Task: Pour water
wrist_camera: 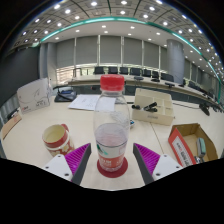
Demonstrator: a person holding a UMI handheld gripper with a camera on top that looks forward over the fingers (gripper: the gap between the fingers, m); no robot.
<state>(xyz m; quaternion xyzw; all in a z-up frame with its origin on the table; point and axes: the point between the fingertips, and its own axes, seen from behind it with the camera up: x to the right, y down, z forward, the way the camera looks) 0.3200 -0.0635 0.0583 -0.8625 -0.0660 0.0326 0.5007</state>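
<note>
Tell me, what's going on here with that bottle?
A person is holding a handheld gripper up to a clear bottle with a red cap, standing upright on a table. The bottle sits between the two fingers; whether they are pressing on it cannot be made out. A mug stands to its left, and a cardboard box to its right. Nothing is being poured yet.

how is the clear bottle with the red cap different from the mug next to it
The clear plastic bottle with a red cap stands tall and narrow between the gripper jaws; the squat mug with red pattern sits off to one side of them. The bottle is capped and see-through; the mug is open-topped and opaque. Both stand upright on the pale table.
</note>
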